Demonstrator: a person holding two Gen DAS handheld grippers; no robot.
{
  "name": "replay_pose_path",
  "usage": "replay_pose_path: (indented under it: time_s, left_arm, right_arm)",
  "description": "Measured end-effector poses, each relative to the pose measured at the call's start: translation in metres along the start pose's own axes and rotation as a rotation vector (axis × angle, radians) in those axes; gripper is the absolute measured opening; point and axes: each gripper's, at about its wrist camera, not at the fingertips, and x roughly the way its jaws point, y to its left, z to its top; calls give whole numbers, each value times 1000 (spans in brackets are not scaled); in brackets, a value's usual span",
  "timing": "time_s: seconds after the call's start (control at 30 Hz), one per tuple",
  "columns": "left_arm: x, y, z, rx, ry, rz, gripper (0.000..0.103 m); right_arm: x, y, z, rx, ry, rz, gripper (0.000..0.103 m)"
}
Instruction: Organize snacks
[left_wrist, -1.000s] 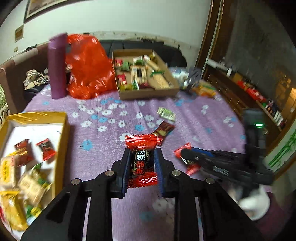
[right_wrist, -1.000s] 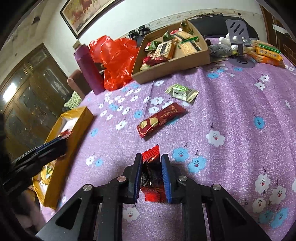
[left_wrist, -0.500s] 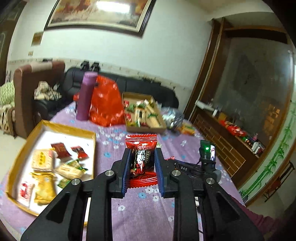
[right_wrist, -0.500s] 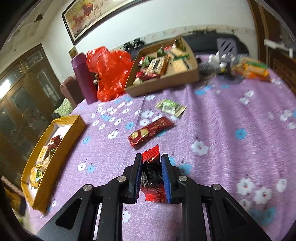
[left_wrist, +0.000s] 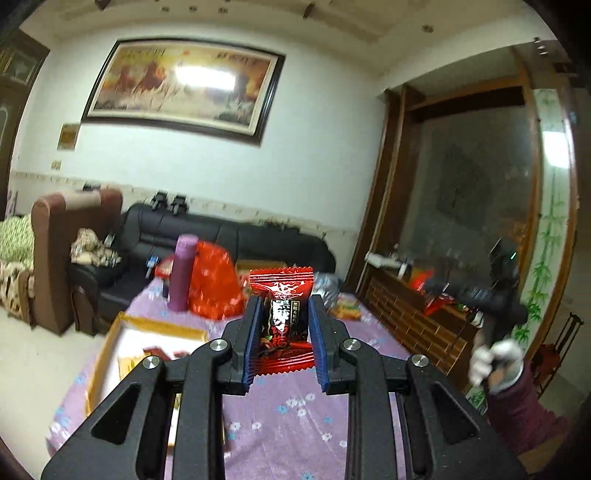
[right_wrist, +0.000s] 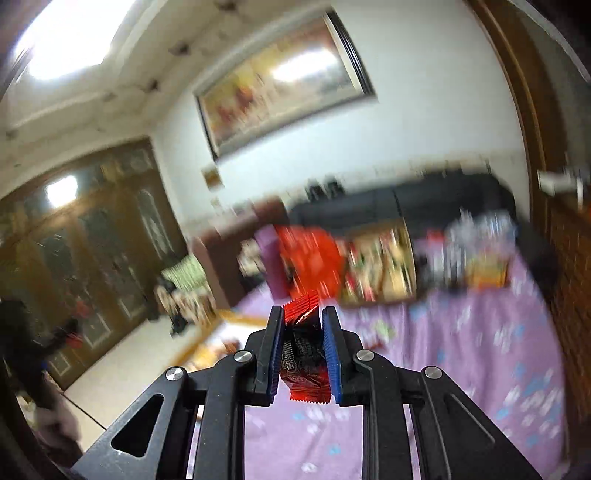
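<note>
My left gripper (left_wrist: 283, 338) is shut on a red candy packet (left_wrist: 282, 295) with black and white lettering, held high above the purple flowered table (left_wrist: 295, 417). My right gripper (right_wrist: 302, 354) is shut on a second red and black candy packet (right_wrist: 301, 350), also raised above the table. The yellow tray (left_wrist: 122, 325) with snacks lies below and left of the left gripper; its corner shows blurred in the right wrist view (right_wrist: 207, 339). The right gripper and the gloved hand holding it show at the far right of the left wrist view (left_wrist: 495, 295).
A purple bottle (left_wrist: 183, 271) and a red plastic bag (left_wrist: 214, 284) stand at the table's far side. A cardboard box of snacks (right_wrist: 376, 273) sits beside them. A black sofa (left_wrist: 229, 236), a brown armchair (left_wrist: 62, 251) and wooden cabinets (left_wrist: 417, 317) surround the table.
Both grippers have risen well above the table and tilted up, each still holding its candy packet. The views now show walls and ceiling; the right wrist view is motion-blurred.
</note>
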Motion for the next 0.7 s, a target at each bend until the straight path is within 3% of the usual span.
replay_pose_path:
  time_s: [0.2, 0.4, 0.53, 0.7]
  left_arm:
    - [-40, -16, 60, 90, -72, 16, 22]
    - [-56, -22, 108, 150, -111, 122, 23]
    - [-34, -7, 97, 113, -70, 105, 23]
    - [11, 27, 41, 15, 25, 47, 22]
  right_arm:
    - [-84, 52, 102, -92, -181, -23, 21]
    - [-113, 87, 175, -74, -246, -65, 21]
    - [-86, 97, 173, -104, -198, -116, 21]
    - [-8, 78, 113, -99, -7, -94, 21]
